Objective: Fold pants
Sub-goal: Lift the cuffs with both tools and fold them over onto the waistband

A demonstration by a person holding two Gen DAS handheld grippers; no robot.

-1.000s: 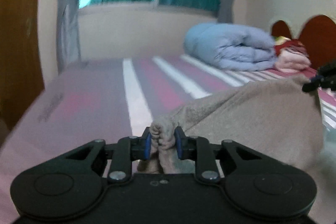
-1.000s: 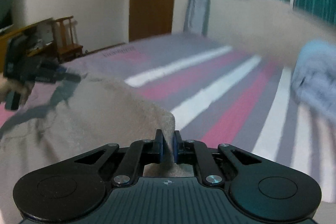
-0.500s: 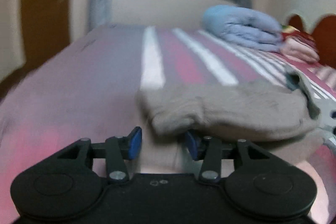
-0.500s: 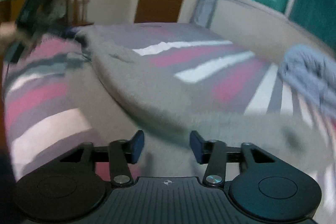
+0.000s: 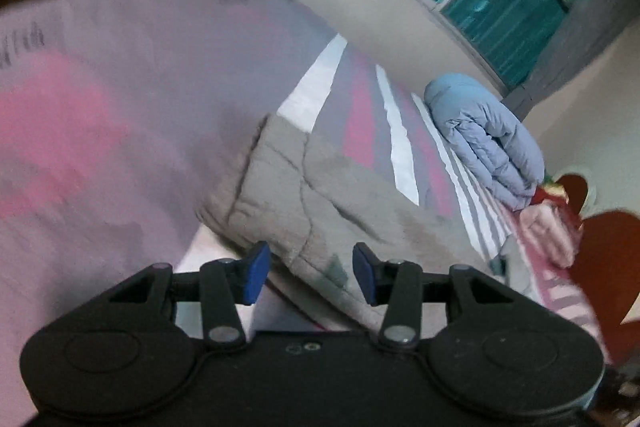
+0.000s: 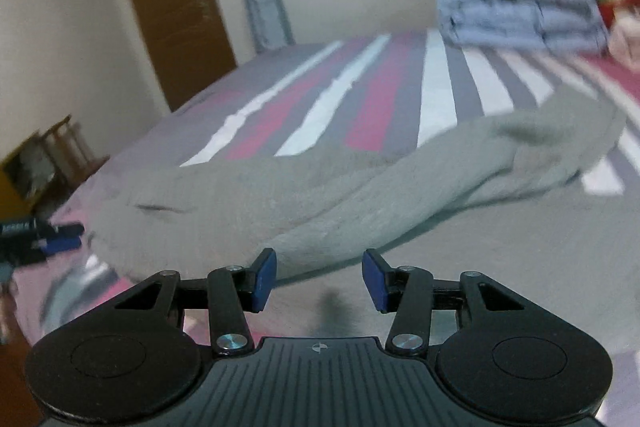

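Note:
The grey pants point(image 5: 320, 203) lie folded over on the striped bed, a thick fold running across the right wrist view point(image 6: 304, 195). My left gripper point(image 5: 310, 273) stands open low over one end of the fold. Cloth lies between its blue pads point(image 5: 256, 269), which do not press on it. My right gripper point(image 6: 320, 281) is open just short of the fold's near edge, with nothing gripped. The left gripper point(image 6: 66, 235) also shows at the far left of the right wrist view, beside the pants' end.
The bed sheet point(image 6: 372, 95) has pink, white and grey stripes. A rolled pale blue duvet point(image 6: 516, 11) lies at the far side near the red headboard point(image 5: 604, 259). A wooden door point(image 6: 172, 7) and a small wooden stand point(image 6: 60, 147) are at the left.
Both grippers let go of the pants and opened. The lifted cloth came down onto the bed as a fold. Both views rolled and sank toward the mattress.

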